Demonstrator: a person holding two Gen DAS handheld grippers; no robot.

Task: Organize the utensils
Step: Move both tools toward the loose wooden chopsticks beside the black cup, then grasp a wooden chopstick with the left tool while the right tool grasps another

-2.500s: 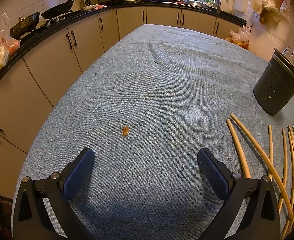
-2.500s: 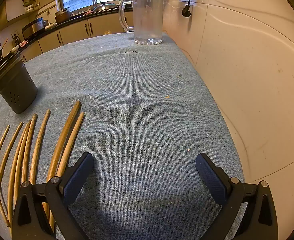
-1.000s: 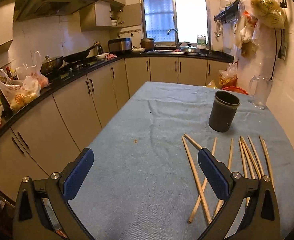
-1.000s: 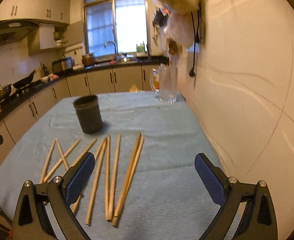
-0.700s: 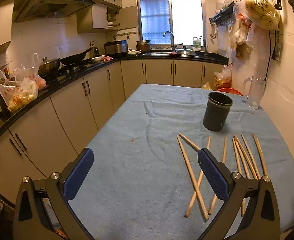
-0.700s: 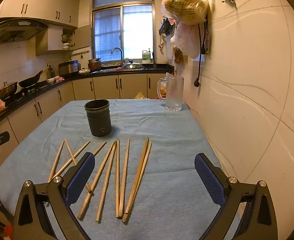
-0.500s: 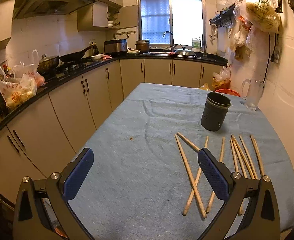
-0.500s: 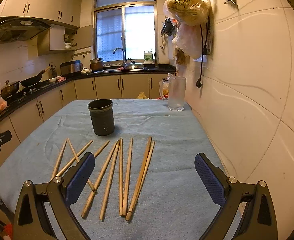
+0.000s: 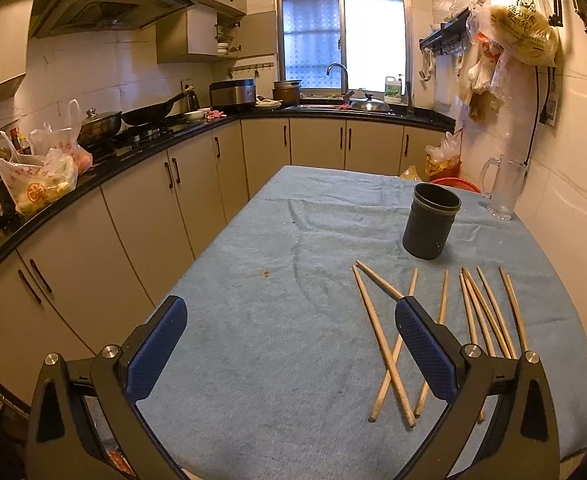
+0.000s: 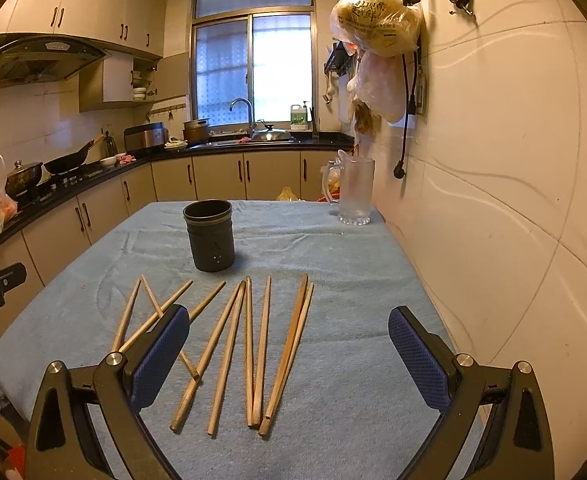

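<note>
We hold both the left gripper (image 9: 291, 334) and the right gripper (image 10: 289, 334) spread wide and empty. The chopsticks (image 10: 253, 344) lie scattered just before the cup (image 10: 209, 236); next, we judge, comes pinching one.

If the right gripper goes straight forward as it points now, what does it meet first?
Probably the chopsticks lying on the blue cloth; the open right gripper points over them toward the dark holder. Depth is unclear.

The left gripper (image 9: 291, 340) and right gripper (image 10: 289, 340) both hang level, jaws spread wide, holding nothing.
</note>
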